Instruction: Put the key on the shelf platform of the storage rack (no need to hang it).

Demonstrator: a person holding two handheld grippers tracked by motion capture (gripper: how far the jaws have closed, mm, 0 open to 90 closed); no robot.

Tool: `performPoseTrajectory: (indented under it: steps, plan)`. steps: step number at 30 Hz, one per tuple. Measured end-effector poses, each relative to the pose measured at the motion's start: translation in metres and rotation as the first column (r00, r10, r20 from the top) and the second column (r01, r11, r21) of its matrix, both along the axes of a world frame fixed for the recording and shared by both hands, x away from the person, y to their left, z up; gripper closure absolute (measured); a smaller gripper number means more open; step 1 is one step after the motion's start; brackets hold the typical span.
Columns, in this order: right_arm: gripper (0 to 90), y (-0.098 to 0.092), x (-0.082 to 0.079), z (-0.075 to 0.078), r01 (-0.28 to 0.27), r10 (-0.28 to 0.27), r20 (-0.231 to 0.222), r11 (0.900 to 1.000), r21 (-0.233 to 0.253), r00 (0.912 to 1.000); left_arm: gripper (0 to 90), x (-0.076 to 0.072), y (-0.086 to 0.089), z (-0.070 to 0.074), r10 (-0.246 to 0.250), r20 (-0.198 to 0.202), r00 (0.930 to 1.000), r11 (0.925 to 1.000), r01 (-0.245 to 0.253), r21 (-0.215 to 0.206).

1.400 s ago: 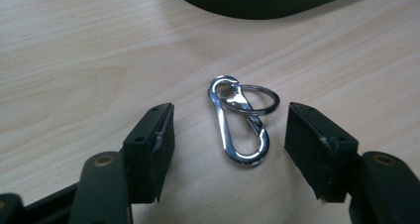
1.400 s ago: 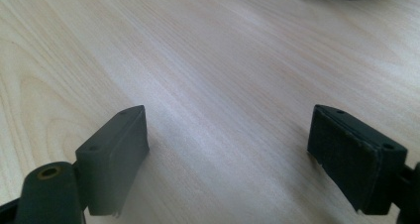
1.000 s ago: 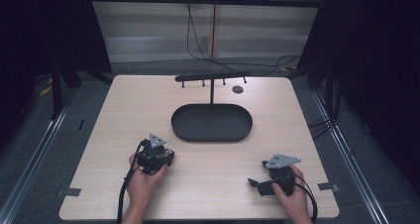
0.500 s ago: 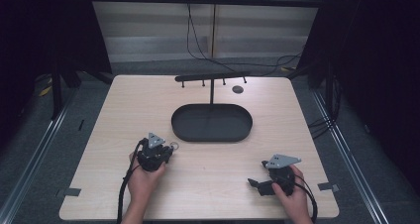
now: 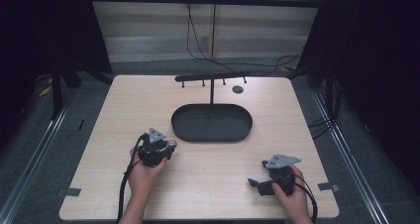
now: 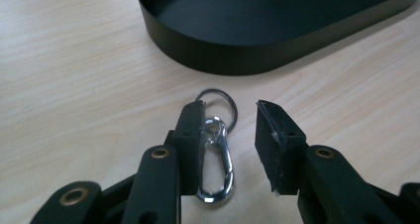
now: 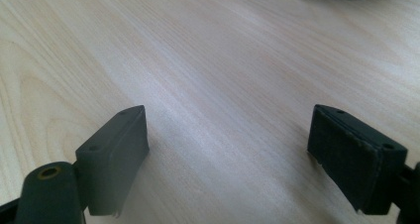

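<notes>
Left gripper view: your left gripper (image 6: 230, 135) has jaws partly apart, straddling a silver snap hook (image 6: 216, 159) w/ key ring (image 6: 218, 102) lying flat on the tabletop (image 6: 74, 85). Hook sits against the left-hand pad; right-hand pad is clear of it, so not clamped. Black oval tray (image 6: 237, 50) just beyond the ring, not touching. High view: left gripper (image 5: 166, 147) is near the tray's (image 5: 212, 135) front-left end, toward the tabletop's (image 5: 124, 100) front edge. Your right gripper (image 5: 253, 183) rests near the front-right corner, jaws wide apart, nothing between them. T-shaped rack (image 5: 212, 78) w/ pegs stands behind the tray, near back edge; small dark disc (image 5: 237, 89) beside it.
</notes>
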State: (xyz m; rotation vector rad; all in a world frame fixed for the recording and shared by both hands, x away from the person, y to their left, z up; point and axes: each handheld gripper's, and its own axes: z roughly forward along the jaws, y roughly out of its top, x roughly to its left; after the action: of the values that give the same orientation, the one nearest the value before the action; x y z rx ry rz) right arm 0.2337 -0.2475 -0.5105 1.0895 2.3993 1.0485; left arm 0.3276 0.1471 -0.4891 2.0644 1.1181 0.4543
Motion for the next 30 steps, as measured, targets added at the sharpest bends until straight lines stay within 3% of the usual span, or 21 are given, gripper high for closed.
performPoseTrajectory:
  steps: [3, 8, 9, 11, 12, 16, 17, 22, 24, 26, 30]
  plan:
    - [15.4, 0.0, 0.0, 0.0, 0.0, 0.0, 0.0, 1.0, 0.0, 1.0, 55.5, 0.009, -0.006, -0.005, 0.006, -0.026, 0.9996, 0.9995, -0.005, 0.03]
    - [15.4, 0.0, 0.0, 0.0, 0.0, 0.0, 0.0, 1.0, 0.0, 1.0, 52.2, 0.016, -0.012, -0.009, 0.014, -0.042, 0.999, 0.9978, -0.012, 0.066]
    - [15.5, 0.0, 0.0, 0.0, 0.0, 0.0, 0.0, 1.0, 0.0, 1.0, 54.9, 0.018, -0.012, -0.01, 0.026, -0.06, 0.9979, 0.9979, -0.023, 0.061]
    - [15.5, 0.0, 0.0, 0.0, 0.0, 0.0, 0.0, 1.0, 0.0, 1.0, 58.0, 0.018, -0.013, -0.01, 0.038, -0.056, 0.9977, 0.998, -0.035, 0.053]
    - [15.4, 0.0, 0.0, 0.0, 0.0, 0.0, 0.0, 1.0, 0.0, 1.0, 63.7, 0.018, -0.013, -0.01, 0.029, -0.054, 0.9981, 0.998, -0.025, 0.058]
    - [15.4, 0.0, 0.0, 0.0, 0.0, 0.0, 0.0, 1.0, 0.0, 1.0, 66.2, 0.016, -0.012, -0.008, 0.031, -0.045, 0.9985, 0.9985, -0.029, 0.047]
    - [15.4, 0.0, 0.0, 0.0, 0.0, 0.0, 0.0, 1.0, 0.0, 1.0, 74.1, 0.016, -0.012, -0.006, 0.024, -0.058, 0.998, 0.9982, -0.021, 0.057]
    - [15.4, 0.0, 0.0, 0.0, 0.0, 0.0, 0.0, 1.0, 0.0, 1.0, 75.1, 0.015, -0.011, -0.007, 0.016, -0.068, 0.9975, 0.9991, -0.013, 0.04]
    - [15.4, 0.0, 0.0, 0.0, 0.0, 0.0, 0.0, 1.0, 0.0, 1.0, 79.7, 0.014, -0.01, -0.004, -0.001, -0.055, 0.9985, 0.9993, 0.003, 0.038]
    - [15.4, 0.0, 0.0, 0.0, 0.0, 0.0, 0.0, 1.0, 0.0, 1.0, 87.2, 0.013, -0.009, 0.001, 0.007, -0.051, 0.9987, 1.0, -0.007, -0.001]
    - [15.4, 0.0, 0.0, 0.0, 0.0, 0.0, 0.0, 1.0, 0.0, 1.0, 87.8, 0.013, -0.008, 0.003, -0.005, -0.063, 0.998, 1.0, 0.004, -0.007]
